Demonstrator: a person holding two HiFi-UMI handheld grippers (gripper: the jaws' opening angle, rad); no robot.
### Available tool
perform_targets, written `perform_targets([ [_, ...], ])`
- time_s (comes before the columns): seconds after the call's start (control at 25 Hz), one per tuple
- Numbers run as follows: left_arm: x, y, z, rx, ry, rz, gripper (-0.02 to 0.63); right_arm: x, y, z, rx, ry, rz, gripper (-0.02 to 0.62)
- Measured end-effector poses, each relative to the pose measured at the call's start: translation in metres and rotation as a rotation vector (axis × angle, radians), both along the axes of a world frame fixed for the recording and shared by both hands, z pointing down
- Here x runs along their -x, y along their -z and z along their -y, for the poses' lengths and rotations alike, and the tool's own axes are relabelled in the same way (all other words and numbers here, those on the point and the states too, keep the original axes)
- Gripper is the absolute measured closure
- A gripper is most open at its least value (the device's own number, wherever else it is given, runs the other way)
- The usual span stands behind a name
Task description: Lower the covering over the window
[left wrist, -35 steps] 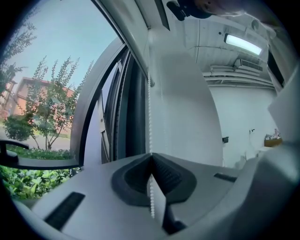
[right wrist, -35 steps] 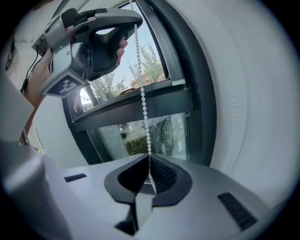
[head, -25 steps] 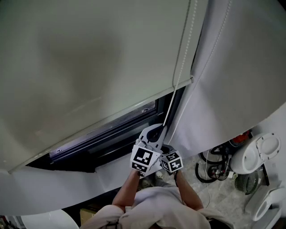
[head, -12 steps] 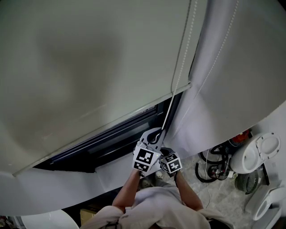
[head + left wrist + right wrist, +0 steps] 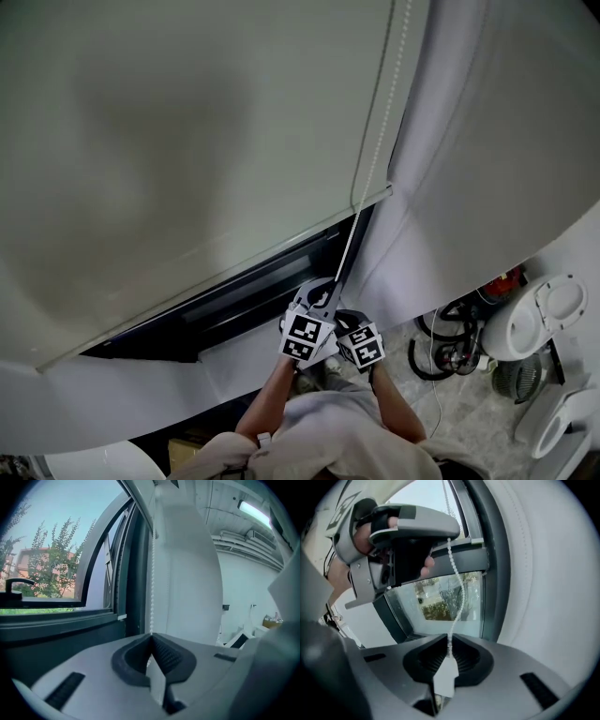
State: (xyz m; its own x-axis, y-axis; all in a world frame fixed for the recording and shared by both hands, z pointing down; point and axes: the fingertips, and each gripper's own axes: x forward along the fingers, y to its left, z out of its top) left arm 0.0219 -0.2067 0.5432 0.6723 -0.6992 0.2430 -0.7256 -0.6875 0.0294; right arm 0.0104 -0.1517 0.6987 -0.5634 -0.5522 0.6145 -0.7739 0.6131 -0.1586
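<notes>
Along one bead chain (image 5: 346, 249), two grippers (image 5: 151, 637) (image 5: 449, 651) pinch, right jaws just opening.

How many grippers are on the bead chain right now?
2. The left gripper is shut on the bead chain higher up; the right gripper sits just below, chain between its jaws, which have just been opening.
</notes>
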Motion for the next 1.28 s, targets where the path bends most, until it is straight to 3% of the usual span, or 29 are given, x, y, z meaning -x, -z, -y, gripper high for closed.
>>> perform_targets([
  [0.16, 0.0, 0.001, -0.002, -0.005, 0.0, 0.0, 0.592, -0.008, 0.037, 0.0, -0.08, -0.002, 0.005, 0.434],
  [0.36, -0.001, -0.001, -0.003, -0.01, 0.003, -0.002, 0.592, -0.033, 0.111, 0.01, -0.239, -0.079, 0.034, 0.42],
  [0.56, 0.0, 0.002, -0.005, -0.012, 0.002, -0.003, 0.592, -0.05, 0.198, 0.026, -0.422, -0.138, 0.081, 0.446],
  [0.84, -0.002, 0.002, -0.011, -0.014, -0.001, -0.003, 0.591, -0.03, 0.301, 0.032, -0.633, -0.062, 0.182, 0.463],
  [1.08, -0.005, 0.001, -0.015, -0.017, -0.005, -0.003, 0.592, -0.014, 0.345, 0.045, -0.733, -0.017, 0.221, 0.485],
  [1.28, -0.007, 0.001, -0.016, -0.02, -0.004, -0.006, 0.592, -0.004, 0.351, 0.055, -0.758, -0.038, 0.294, 0.598],
])
